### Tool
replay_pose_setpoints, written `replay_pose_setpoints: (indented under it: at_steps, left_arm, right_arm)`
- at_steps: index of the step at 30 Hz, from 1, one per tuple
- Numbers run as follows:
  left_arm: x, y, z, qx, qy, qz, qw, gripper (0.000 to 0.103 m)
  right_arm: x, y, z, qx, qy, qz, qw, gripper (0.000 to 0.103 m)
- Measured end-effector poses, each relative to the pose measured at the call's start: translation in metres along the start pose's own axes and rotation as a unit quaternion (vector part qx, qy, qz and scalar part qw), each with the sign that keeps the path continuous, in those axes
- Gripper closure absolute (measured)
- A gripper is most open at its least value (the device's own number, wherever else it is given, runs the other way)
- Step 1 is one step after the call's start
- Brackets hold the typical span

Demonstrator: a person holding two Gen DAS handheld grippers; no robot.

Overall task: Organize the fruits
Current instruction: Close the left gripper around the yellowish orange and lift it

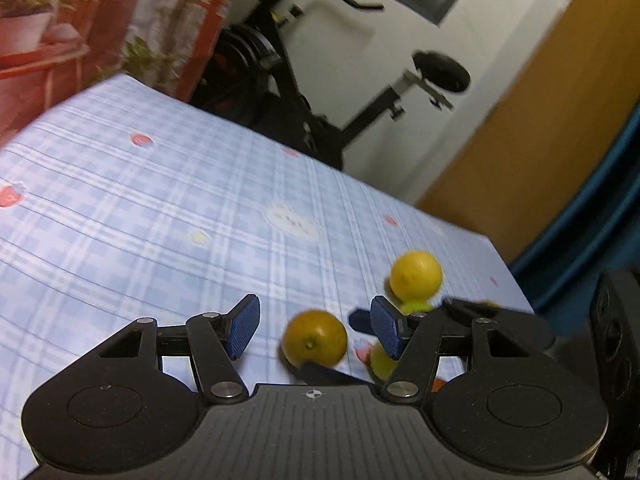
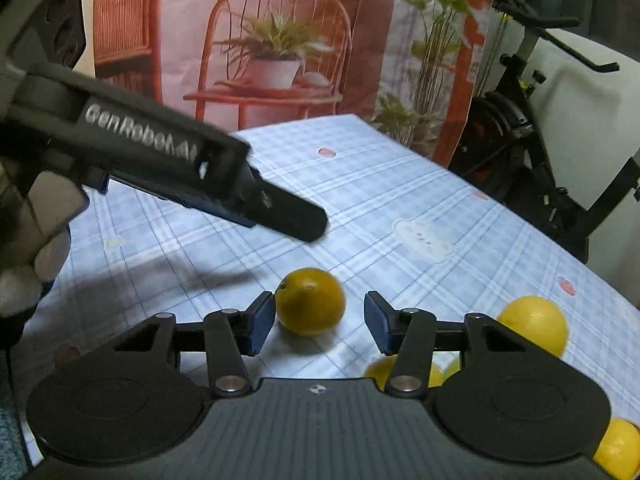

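Note:
A dark orange fruit point(image 2: 310, 300) lies on the blue checked tablecloth point(image 2: 400, 184), between the pads of my right gripper point(image 2: 320, 318). The left pad sits against its skin while the right pad stands clear of it, so the jaws are open. In the left wrist view the same orange point(image 1: 314, 338) appears with the right gripper's dark blue fingers point(image 1: 360, 320) on either side. My left gripper point(image 1: 316, 328) is open and holds nothing. It hovers above the cloth just behind the orange, its black body point(image 2: 160, 152) reaching in from the upper left.
A yellow fruit point(image 2: 534, 326) and several smaller yellow-green ones point(image 2: 380, 370) lie to the right of the orange, near the table's right edge. A gloved hand point(image 2: 24, 272) is at the left. An exercise bike point(image 1: 304, 92) stands beyond the table, beside a printed backdrop point(image 2: 280, 40).

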State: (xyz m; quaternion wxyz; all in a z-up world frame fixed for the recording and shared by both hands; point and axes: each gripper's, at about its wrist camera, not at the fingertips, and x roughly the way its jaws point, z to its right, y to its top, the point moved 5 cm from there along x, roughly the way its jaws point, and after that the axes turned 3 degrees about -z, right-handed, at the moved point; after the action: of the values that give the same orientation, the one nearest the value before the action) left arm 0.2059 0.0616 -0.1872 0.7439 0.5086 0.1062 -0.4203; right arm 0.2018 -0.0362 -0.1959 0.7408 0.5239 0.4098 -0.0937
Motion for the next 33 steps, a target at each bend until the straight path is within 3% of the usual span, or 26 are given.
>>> replay_pose_setpoints:
  at_steps: [12,18,28,33]
  left_arm:
    - [0.013,-0.005,-0.003,0.003,-0.013,-0.023,0.9996,0.041]
    - [0.024,-0.01,-0.003,0.002,-0.016,-0.039,0.9991,0.058]
    - [0.012,-0.006,-0.003,-0.01,-0.041,-0.012,0.9991,0.061]
    - [0.003,-0.007,0.012,0.007,-0.049,0.005,0.9987,0.061]
  right_arm:
    - [0.015,-0.001,0.002,0.006,0.005,-0.023,1.0,0.052]
    - [0.017,-0.003,0.001,0.009,0.011,-0.026,1.0,0.056]
    - [0.009,-0.002,0.0,0.022,0.008,-0.008,1.0,0.057]
    - [-0.006,-0.002,0.0,0.038,0.006,0.014,0.999,0.057]
